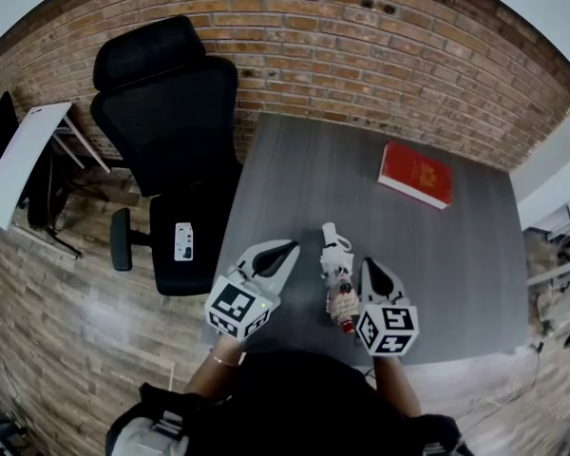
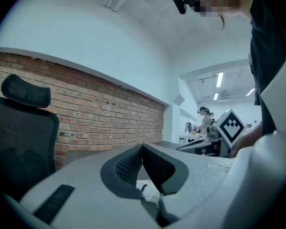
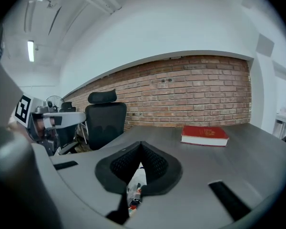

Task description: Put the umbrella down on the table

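A folded white patterned umbrella (image 1: 337,275) with a red end lies on the grey table (image 1: 294,160), lengthwise between my two grippers near the front edge. My left gripper (image 1: 291,246) hovers just left of it, jaws shut with nothing between the pads (image 2: 142,148). To the right of the umbrella, my right gripper (image 1: 370,264) is also shut and empty (image 3: 141,144). In the right gripper view a piece of the umbrella (image 3: 136,190) shows below the shut jaws, apart from them. A white scrap (image 2: 150,193) under the left jaws may be the umbrella too.
A red book (image 1: 415,174) (image 3: 205,135) lies at the table's far right. A black office chair (image 1: 166,141) (image 3: 105,118) stands off the table's left side. Behind runs a brick wall (image 1: 361,46). A white board (image 1: 24,160) leans at far left. A person (image 2: 203,118) stands far off.
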`<action>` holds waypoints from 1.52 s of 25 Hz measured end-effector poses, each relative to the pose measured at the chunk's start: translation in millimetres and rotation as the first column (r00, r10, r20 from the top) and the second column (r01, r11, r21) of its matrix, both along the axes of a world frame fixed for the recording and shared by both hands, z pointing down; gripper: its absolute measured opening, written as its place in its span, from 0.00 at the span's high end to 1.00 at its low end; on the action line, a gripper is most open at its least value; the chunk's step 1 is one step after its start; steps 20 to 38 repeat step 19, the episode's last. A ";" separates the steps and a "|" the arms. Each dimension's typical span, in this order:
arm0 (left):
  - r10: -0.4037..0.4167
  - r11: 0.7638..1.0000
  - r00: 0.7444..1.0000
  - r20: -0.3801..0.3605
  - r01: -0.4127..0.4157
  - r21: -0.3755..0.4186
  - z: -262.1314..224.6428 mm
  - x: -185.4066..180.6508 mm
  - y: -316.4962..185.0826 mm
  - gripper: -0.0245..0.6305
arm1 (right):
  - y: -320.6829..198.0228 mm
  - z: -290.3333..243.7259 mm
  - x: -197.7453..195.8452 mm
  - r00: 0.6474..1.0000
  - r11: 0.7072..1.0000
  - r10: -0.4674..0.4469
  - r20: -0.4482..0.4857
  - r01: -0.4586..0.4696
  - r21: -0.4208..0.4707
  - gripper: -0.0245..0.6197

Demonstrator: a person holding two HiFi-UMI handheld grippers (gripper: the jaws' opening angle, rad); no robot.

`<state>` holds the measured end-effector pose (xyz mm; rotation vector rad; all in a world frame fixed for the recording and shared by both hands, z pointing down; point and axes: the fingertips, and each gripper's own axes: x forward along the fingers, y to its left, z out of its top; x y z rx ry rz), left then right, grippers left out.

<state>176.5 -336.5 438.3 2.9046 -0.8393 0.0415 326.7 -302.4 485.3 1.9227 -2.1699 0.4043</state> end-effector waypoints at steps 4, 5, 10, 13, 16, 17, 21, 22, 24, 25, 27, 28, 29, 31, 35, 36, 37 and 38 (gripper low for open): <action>0.009 1.000 1.000 0.001 -0.009 0.019 0.4 -1.1 -2.1 0.96 | -1.8 -1.1 -1.9 1.000 1.000 0.005 0.000 -0.005 0.001 0.96; 0.009 1.000 1.000 0.005 -0.009 0.011 1.8 -1.9 -2.6 0.96 | -2.7 -1.2 -2.3 1.000 1.000 0.005 -0.003 -0.005 0.003 0.96; 0.009 1.000 1.000 0.002 -0.009 -0.002 4.2 -3.7 -6.2 0.96 | -4.6 1.2 -3.6 1.000 1.000 0.011 0.006 -0.011 -0.005 0.96; 0.014 1.000 1.000 -0.010 -0.014 0.010 4.7 -4.5 -7.2 0.96 | -4.7 1.8 -4.1 1.000 1.000 0.020 0.001 -0.020 -0.010 0.96; 0.010 1.000 1.000 -0.007 -0.010 0.004 6.6 -10.6 -9.1 0.96 | -6.1 4.7 -6.2 1.000 0.999 0.029 -0.004 -0.029 -0.016 0.96; 0.008 1.000 1.000 -0.005 -0.008 0.003 6.8 -13.0 -10.3 0.96 | -7.0 5.4 -7.1 1.000 0.999 0.030 -0.004 -0.030 -0.017 0.96; 0.002 1.000 1.000 -0.003 -0.002 0.005 6.8 -17.6 -13.0 0.96 | -9.2 6.3 -9.2 0.999 0.999 0.031 -0.006 -0.031 -0.017 0.96; 0.002 1.000 1.000 -0.003 -0.002 0.005 6.8 -17.6 -13.0 0.96 | -9.2 6.3 -9.2 0.999 0.999 0.031 -0.006 -0.031 -0.017 0.96; 0.002 1.000 1.000 -0.003 -0.002 0.005 6.8 -17.6 -13.0 0.96 | -9.2 6.3 -9.2 0.999 0.999 0.031 -0.006 -0.031 -0.017 0.96; 0.002 1.000 1.000 -0.003 -0.002 0.005 6.8 -17.6 -13.0 0.96 | -9.2 6.3 -9.2 0.999 0.999 0.031 -0.006 -0.031 -0.017 0.96; 0.002 1.000 1.000 -0.003 -0.002 0.005 6.8 -17.6 -13.0 0.96 | -9.2 6.3 -9.2 0.999 0.999 0.031 -0.006 -0.031 -0.017 0.96; 0.002 1.000 1.000 -0.003 -0.002 0.005 6.8 -17.6 -13.0 0.96 | -9.2 6.3 -9.2 0.999 0.999 0.031 -0.006 -0.031 -0.017 0.96; 0.002 1.000 1.000 -0.003 -0.002 0.005 6.8 -17.6 -13.0 0.96 | -9.2 6.3 -9.2 0.999 0.999 0.031 -0.006 -0.031 -0.017 0.96; 0.002 1.000 1.000 -0.003 -0.002 0.005 6.8 -17.6 -13.0 0.96 | -9.2 6.3 -9.2 0.999 0.999 0.031 -0.006 -0.031 -0.017 0.96; 0.002 1.000 1.000 -0.003 -0.002 0.005 6.8 -17.6 -13.0 0.96 | -9.2 6.3 -9.2 0.999 0.999 0.031 -0.006 -0.031 -0.017 0.96; 0.002 1.000 1.000 -0.003 -0.002 0.005 6.8 -17.6 -13.0 0.96 | -9.2 6.3 -9.2 0.999 0.999 0.031 -0.006 -0.031 -0.017 0.96; 0.002 1.000 1.000 -0.003 -0.002 0.005 6.8 -17.6 -13.0 0.96 | -9.2 6.3 -9.2 0.999 0.999 0.031 -0.006 -0.031 -0.017 0.96; 0.002 1.000 1.000 -0.003 -0.002 0.005 6.8 -17.6 -13.0 0.96 | -9.2 6.3 -9.2 0.999 0.999 0.031 -0.006 -0.031 -0.017 0.96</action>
